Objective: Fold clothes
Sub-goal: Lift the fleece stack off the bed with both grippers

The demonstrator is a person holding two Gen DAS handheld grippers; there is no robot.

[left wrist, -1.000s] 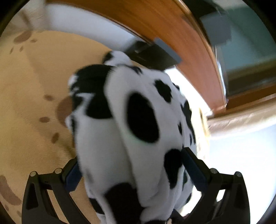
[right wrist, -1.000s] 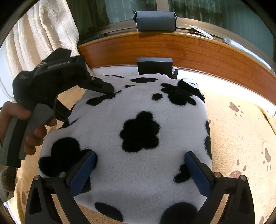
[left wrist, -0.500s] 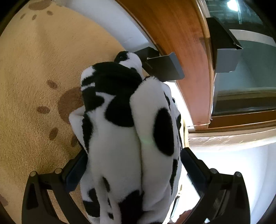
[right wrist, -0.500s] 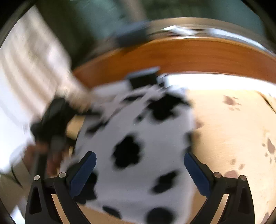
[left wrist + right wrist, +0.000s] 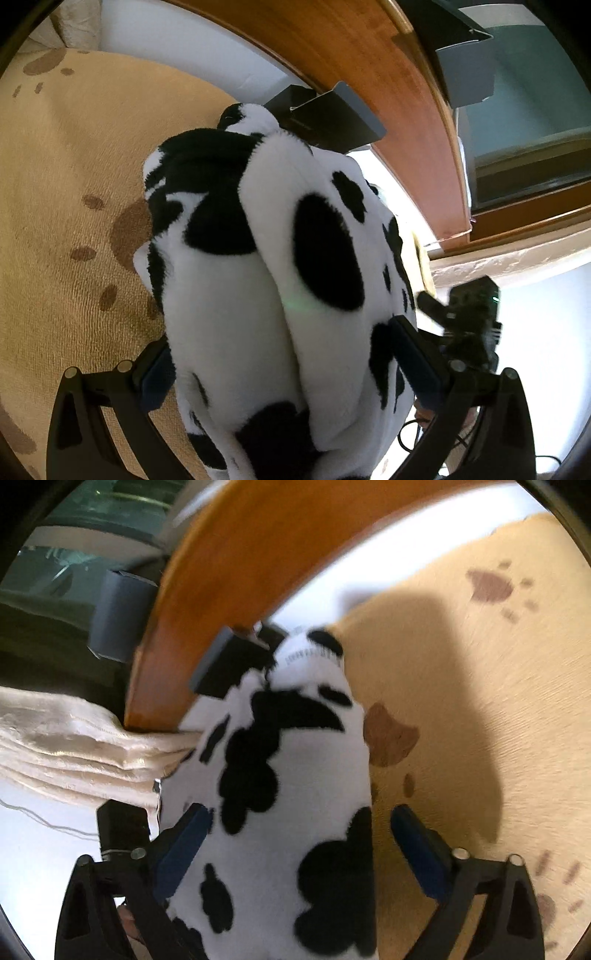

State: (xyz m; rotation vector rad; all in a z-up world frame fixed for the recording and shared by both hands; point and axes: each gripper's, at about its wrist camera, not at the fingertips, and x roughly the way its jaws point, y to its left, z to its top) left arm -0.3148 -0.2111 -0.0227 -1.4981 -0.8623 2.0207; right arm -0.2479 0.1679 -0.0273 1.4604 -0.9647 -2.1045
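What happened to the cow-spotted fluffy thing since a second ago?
The right tool rolled and swung round to the bundle's end. The cow-print garment, seen broad and flat before, now runs as a narrow bundle between its fingers, which are closing; the right pad is still clear of it. The left tool stayed clamped on the garment, which still rests on the paw-print blanket.

blanket: tan blanket (image 5: 66, 177) with brown paw prints, beneath and left of the left tongs, right of the right tongs | headboard: curved wooden headboard (image 5: 362, 62) ahead | box: grey-and-black box (image 5: 332, 114) against it, straight ahead | curtain: cream curtain (image 5: 66, 746) left of right tongs
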